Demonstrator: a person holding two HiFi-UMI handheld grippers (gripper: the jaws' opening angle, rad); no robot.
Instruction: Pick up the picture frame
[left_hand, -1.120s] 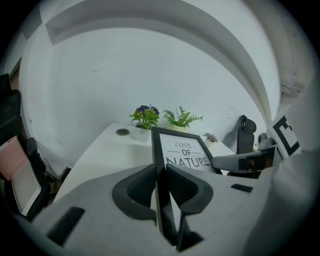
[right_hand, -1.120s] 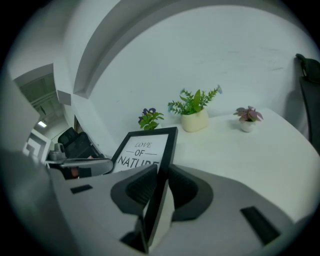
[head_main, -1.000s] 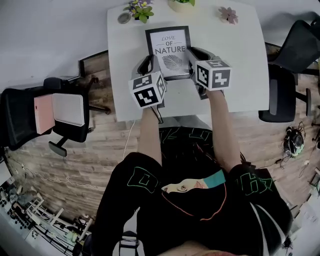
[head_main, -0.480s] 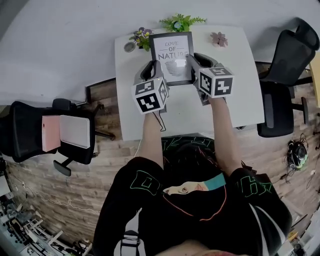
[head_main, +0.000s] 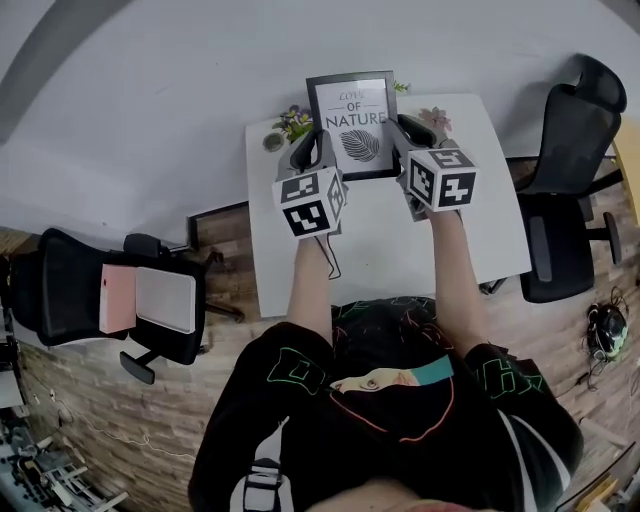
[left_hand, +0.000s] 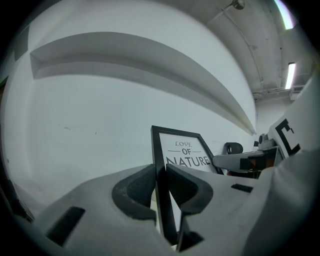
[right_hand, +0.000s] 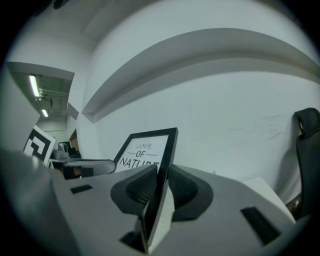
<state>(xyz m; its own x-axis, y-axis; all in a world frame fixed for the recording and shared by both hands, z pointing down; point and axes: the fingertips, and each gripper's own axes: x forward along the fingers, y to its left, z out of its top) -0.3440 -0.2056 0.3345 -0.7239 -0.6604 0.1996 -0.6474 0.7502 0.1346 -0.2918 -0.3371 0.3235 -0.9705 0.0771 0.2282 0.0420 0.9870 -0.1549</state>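
Observation:
The picture frame (head_main: 352, 122) is black with a white print that reads "LOVE OF NATURE" and a leaf. It hangs above the white table (head_main: 400, 245), held by both sides. My left gripper (head_main: 313, 150) is shut on its left edge, and in the left gripper view the frame (left_hand: 186, 152) stands upright between the pads of that gripper (left_hand: 161, 186). My right gripper (head_main: 406, 137) is shut on the right edge, and the right gripper view shows the frame (right_hand: 145, 149) pinched in that gripper (right_hand: 161, 187). Behind the frame is a plain white wall.
A small purple-flowered plant (head_main: 293, 122), a pink flower (head_main: 436, 119) and a little round object (head_main: 272, 142) sit at the table's far edge. A black chair (head_main: 572, 150) stands at the right. Another chair (head_main: 70, 300) at the left carries a pink and white item (head_main: 150, 300).
Both grippers have risen with the frame, lifting it off the table. The frame has tipped from lying flat to nearly upright.

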